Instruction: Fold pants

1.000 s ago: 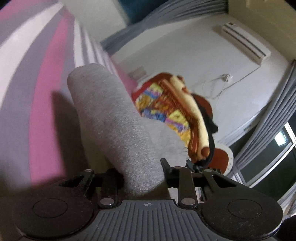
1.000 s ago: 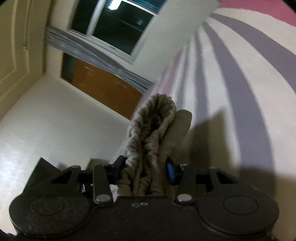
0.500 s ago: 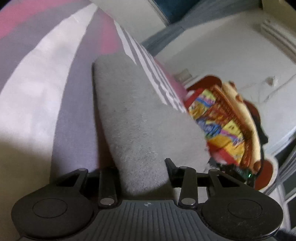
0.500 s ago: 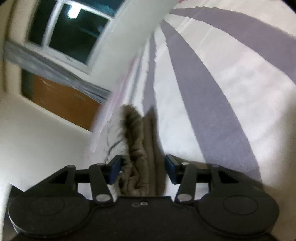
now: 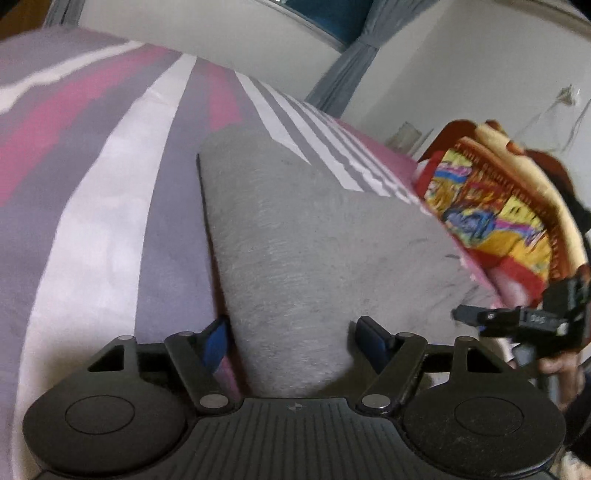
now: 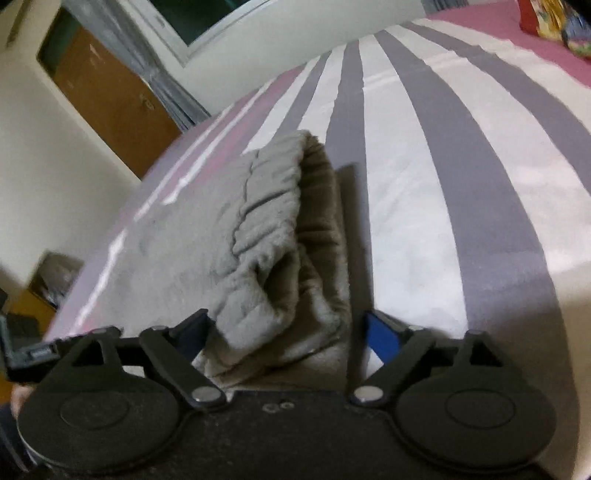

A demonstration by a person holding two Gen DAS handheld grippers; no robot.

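Pants [image 5: 295, 236]: grey knit, lying on the striped bedspread [image 5: 110, 192], one folded end reaching back between each pair of fingers.

Left gripper [image 5: 291, 339]: jaws spread, the blue pads standing either side of the smooth folded leg end; cloth passes between them, with a gap showing at the right pad. Grip appears released or nearly so.

Right gripper [image 6: 284, 328]: jaws likewise spread around the gathered elastic waistband [image 6: 280, 229], doubled over on itself; the right pad stands clear of the cloth, the left close beside it.

Step in hand, as judged: laying the fold down and letting go. To do it well, draw both grippers straight back along the cloth's line, low and level, so the fingers do not snag the top layer or drag the fold open. Check that the waistband edges sit stacked before leaving; the upper lip looks slightly rolled and may want a light press flat.

Middle ground: bedspread in pink, grey and white bands, running away from both views.

Far: multicoloured folded blanket [image 5: 491, 199] near the bed edge, close beyond the pants; curtains [image 5: 343, 70]; brown wooden door [image 6: 107, 96]; window [image 6: 207, 22].
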